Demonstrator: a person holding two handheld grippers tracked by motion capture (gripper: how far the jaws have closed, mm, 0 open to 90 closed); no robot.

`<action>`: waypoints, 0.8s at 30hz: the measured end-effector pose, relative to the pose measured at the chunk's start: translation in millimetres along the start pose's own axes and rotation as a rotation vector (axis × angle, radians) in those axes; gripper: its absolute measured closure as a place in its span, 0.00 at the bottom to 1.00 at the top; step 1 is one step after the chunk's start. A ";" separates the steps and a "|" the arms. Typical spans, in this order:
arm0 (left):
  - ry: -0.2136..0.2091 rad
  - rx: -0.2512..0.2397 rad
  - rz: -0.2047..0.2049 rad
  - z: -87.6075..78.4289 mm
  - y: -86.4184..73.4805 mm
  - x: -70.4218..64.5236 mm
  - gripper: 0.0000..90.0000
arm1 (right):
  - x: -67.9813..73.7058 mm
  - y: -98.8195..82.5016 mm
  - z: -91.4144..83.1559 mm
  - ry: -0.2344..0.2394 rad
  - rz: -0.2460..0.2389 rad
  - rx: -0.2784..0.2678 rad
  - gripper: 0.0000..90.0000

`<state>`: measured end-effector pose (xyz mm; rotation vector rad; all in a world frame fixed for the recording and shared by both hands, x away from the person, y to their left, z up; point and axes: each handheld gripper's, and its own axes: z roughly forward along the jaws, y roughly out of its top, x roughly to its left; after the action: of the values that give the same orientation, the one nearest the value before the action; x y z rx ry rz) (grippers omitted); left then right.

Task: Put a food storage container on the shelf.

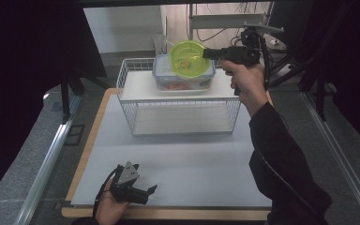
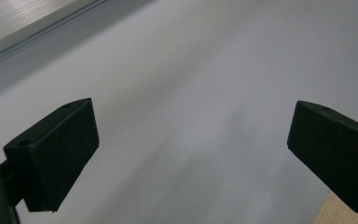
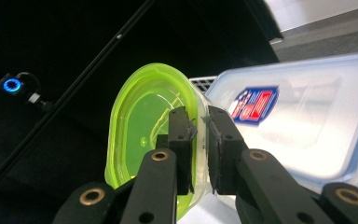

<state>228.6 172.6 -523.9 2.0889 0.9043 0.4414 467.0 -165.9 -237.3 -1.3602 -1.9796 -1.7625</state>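
Green bowl (image 3: 140,135) sits pinched by its rim between the pads of the right gripper (image 3: 199,135), one jaw inside the wall and one outside, pressed together on the thin plastic. That rim grip leaves the bowl tipped on edge, its open side facing the camera in the high view, where the bowl (image 1: 187,57) hangs in the air just above the clear lidded container (image 1: 183,75). A grip on the wall rather than around the whole body seems the only way jaws of this reach could carry so wide a thing — and it keeps the bowl clear of the container's lid (image 3: 303,116) below it.

Outward from there, the container rests on the upper shelf of the white wire rack (image 1: 126,77), toward that shelf's back edge; red contents show faintly through its wall. The rack stands at the far edge of the white table surface (image 1: 187,159), its lower shelf bare.

At the near left corner of the surface the left gripper (image 1: 143,191) lies low in the person's hand, jaws spread wide with nothing between them — the left gripper view looks past its two pads (image 2: 58,154) onto bare white surface. It looks parked out of the way while the right hand does the carrying. My judgement: the bowl is in transit over the rack's top, not yet set down anywhere.
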 end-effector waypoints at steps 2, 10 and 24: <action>0.000 -0.001 0.005 -0.2 0.3 0.1 0.02 | 0.1 5.6 3.7 -0.018 0.000 -0.006 0.90; -0.009 -0.003 0.006 0.3 0.3 -0.5 0.02 | -2.4 20.9 21.2 -0.081 0.009 -0.030 0.90; -0.016 0.007 0.019 2.3 1.0 -1.9 0.02 | -24.3 28.1 51.8 -0.131 0.084 -0.023 0.90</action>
<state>229.0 169.5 -524.5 2.1059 0.8791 0.4313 522.7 -137.0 -248.2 -1.5800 -1.9403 -1.7044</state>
